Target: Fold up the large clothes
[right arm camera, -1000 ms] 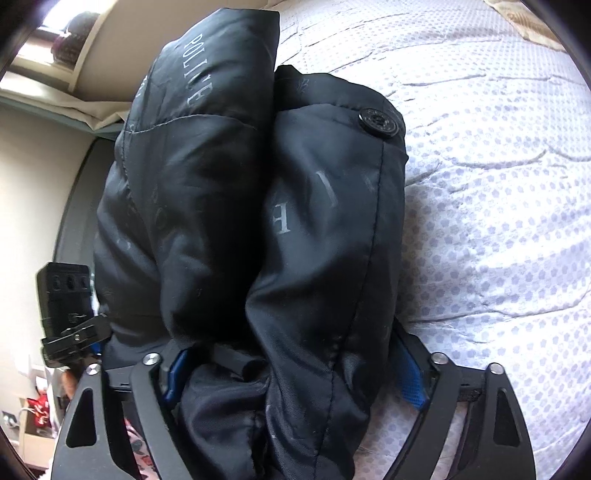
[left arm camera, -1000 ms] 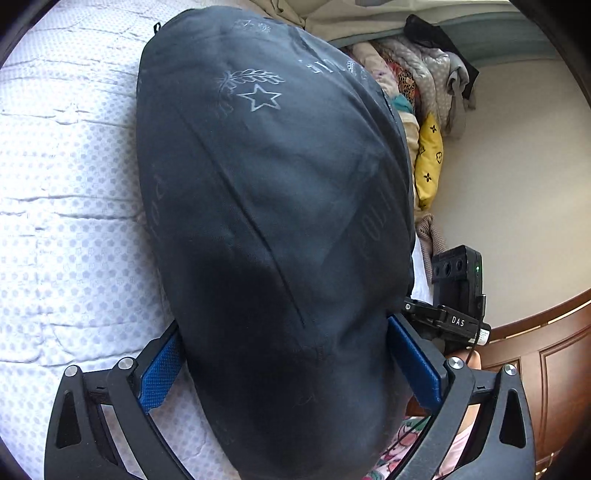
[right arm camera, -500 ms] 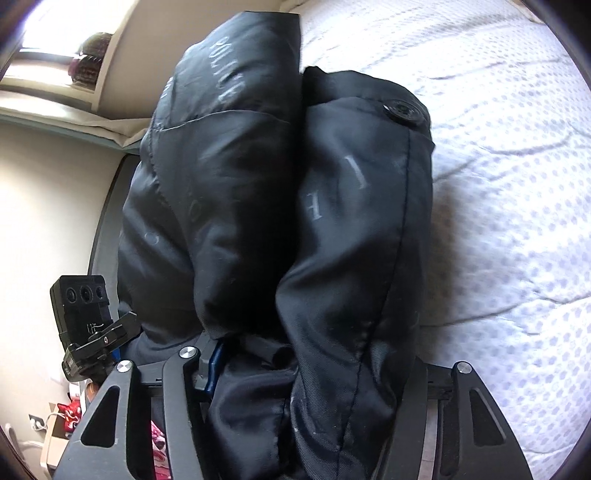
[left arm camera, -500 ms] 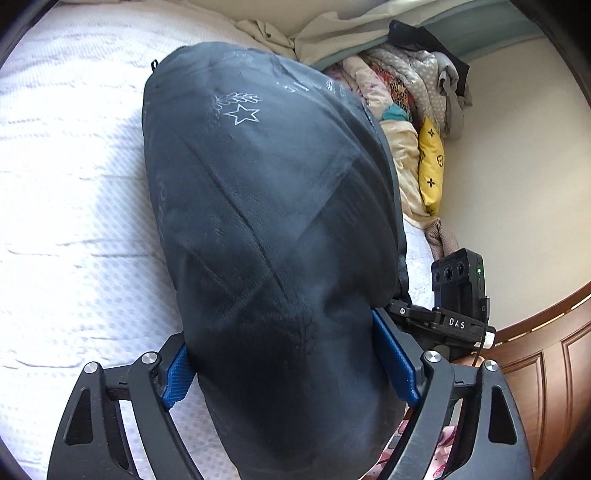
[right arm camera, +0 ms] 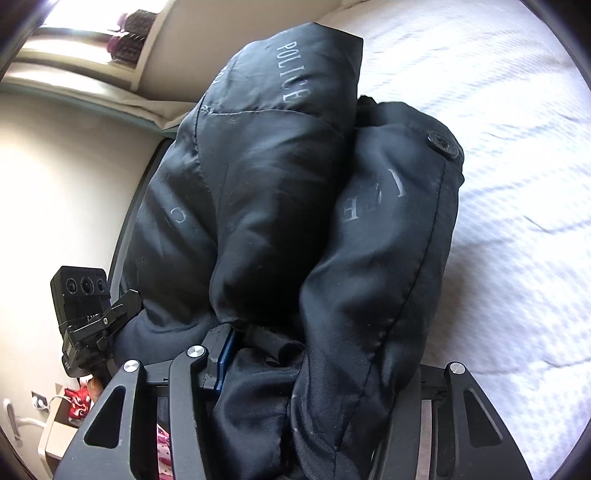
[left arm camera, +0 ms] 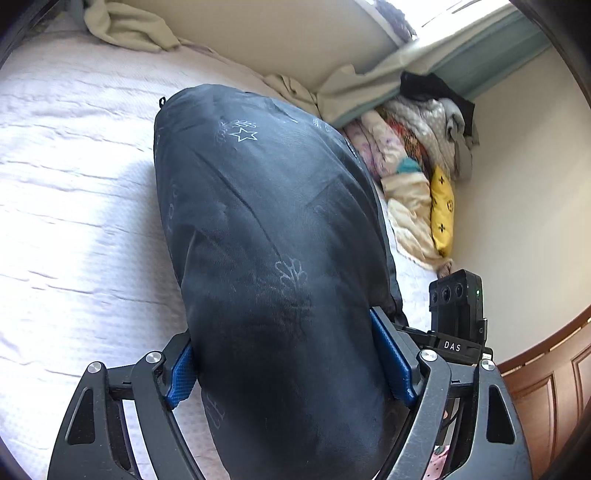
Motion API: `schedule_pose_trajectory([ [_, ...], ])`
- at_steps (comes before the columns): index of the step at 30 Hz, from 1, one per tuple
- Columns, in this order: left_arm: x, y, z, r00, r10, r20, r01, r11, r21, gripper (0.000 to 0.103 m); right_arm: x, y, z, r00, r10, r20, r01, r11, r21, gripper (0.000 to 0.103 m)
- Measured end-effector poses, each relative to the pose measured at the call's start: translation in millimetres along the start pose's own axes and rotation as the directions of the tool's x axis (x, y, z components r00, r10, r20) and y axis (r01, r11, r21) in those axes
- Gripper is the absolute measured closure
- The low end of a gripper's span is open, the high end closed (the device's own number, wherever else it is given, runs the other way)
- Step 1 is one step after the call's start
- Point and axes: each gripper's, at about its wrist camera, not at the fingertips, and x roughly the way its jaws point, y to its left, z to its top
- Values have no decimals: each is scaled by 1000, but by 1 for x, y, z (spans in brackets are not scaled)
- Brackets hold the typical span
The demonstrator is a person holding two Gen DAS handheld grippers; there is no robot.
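A thick black padded jacket (left arm camera: 266, 236), folded into a bundle, hangs over the white quilted bed (left arm camera: 74, 221). It carries a printed star and pale lettering. My left gripper (left arm camera: 288, 365) is shut on one end of the bundle, blue pads pressed on both sides. My right gripper (right arm camera: 306, 365) is shut on the other end (right arm camera: 295, 221), where "POLICE" lettering and a black button show. The right finger of the right gripper is hidden by fabric.
A pile of mixed clothes and a yellow cushion (left arm camera: 441, 210) lies at the bed's far right corner by the wall. A beige cloth (left arm camera: 129, 29) is bunched along the headboard. A wooden bed frame (left arm camera: 546, 391) runs at the right. The bed (right arm camera: 517, 184) stretches right of the jacket.
Both grippers have risen and tilted up with the jacket. More of the wall, window ledge and far bed edge shows now. Both stay clamped on the bundle.
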Motion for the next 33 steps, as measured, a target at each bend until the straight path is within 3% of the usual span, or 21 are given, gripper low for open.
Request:
schedule_pose_trajectory([
  [9, -37, 38, -5, 998, 43, 54, -40, 998, -51, 18, 34, 23, 0, 999, 22, -44, -24, 999, -46, 54],
  [13, -43, 51, -10, 996, 67, 58, -63, 996, -69, 18, 54, 31, 15, 998, 11, -67, -15, 998, -65, 54],
  [26, -28, 104, -30, 998, 54, -12, -55, 991, -121, 12, 66, 6, 29, 992, -53, -114, 46, 997, -68, 53],
  [29, -28, 103, -32, 996, 87, -15, -88, 989, -116, 8, 66, 0, 31, 992, -65, -112, 59, 997, -58, 47],
  [33, -34, 83, -30, 979, 204, 3, -204, 978, -46, 7, 69, -9, 31, 991, -79, -107, 73, 996, -57, 43],
])
